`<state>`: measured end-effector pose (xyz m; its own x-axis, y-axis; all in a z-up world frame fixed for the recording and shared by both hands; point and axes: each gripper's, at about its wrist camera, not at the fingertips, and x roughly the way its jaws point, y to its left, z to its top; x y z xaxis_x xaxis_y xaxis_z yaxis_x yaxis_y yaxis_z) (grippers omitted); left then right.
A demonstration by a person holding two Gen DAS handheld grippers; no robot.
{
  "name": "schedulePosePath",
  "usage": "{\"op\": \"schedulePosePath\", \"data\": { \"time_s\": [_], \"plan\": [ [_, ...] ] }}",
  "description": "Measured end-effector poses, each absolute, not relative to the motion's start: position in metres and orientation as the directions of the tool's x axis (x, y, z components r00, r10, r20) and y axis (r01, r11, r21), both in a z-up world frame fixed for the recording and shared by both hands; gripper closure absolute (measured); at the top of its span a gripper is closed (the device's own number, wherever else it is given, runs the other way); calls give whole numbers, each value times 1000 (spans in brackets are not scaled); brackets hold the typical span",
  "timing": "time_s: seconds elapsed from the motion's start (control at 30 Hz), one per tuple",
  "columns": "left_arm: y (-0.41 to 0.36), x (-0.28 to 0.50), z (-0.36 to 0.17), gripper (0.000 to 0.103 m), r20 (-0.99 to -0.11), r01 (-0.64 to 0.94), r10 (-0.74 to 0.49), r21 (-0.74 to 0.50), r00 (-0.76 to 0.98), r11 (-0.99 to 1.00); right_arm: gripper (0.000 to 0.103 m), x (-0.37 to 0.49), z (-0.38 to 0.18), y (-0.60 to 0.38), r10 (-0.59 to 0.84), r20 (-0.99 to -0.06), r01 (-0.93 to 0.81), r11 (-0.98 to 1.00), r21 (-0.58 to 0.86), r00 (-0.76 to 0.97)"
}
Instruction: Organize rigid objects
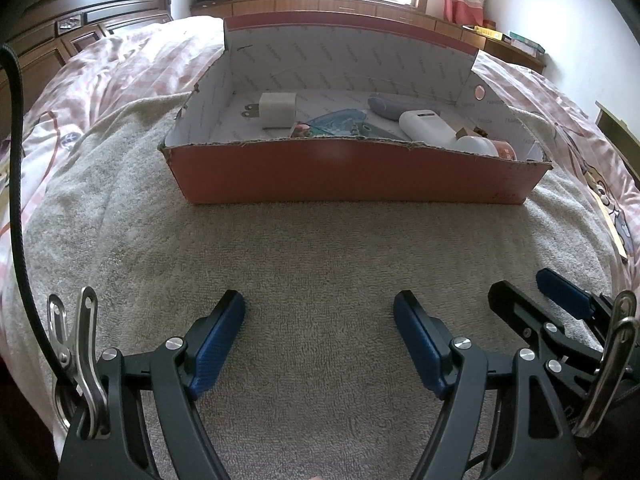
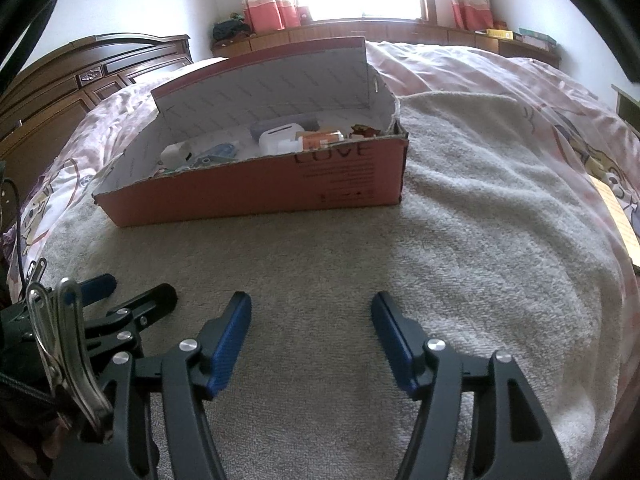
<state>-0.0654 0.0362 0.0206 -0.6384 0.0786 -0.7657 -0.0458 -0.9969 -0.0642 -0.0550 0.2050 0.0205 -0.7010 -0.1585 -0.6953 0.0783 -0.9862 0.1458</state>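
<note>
A red cardboard box (image 1: pixel 352 178) with a white lining and raised back flap sits on a beige towel (image 1: pixel 312 264) on the bed. Inside lie a white charger plug (image 1: pixel 276 110), a white power bank (image 1: pixel 426 128), a teal packet (image 1: pixel 336 120), a grey oblong item (image 1: pixel 390 105) and an orange-labelled container (image 1: pixel 504 150). My left gripper (image 1: pixel 320 320) is open and empty over the towel, well short of the box. My right gripper (image 2: pixel 312 320) is open and empty beside it. The box (image 2: pixel 260 188) lies ahead to its left. Each gripper shows in the other's view.
A pink patterned quilt (image 2: pixel 500 80) covers the bed around the towel. A dark wooden headboard (image 1: pixel 80 28) stands at the left. A wooden window ledge (image 1: pixel 360 6) with curtains and boxes runs along the back. A black cable (image 1: pixel 16 184) hangs at the far left.
</note>
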Motion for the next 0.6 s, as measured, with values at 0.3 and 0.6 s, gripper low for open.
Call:
{"op": "schedulePosePath", "data": {
  "time_s": [0.3,0.6],
  "plan": [
    [36,-65,20,24,-766,-46,78,-64,-638,-997,36,-55,20,205,-158,-695,78,-986,146,-701],
    [37,-65,20,24,-766,-46,78,-63,-639,-997,36,-54,20,205,-158,-695,78,-986,145,-702]
  ]
}}
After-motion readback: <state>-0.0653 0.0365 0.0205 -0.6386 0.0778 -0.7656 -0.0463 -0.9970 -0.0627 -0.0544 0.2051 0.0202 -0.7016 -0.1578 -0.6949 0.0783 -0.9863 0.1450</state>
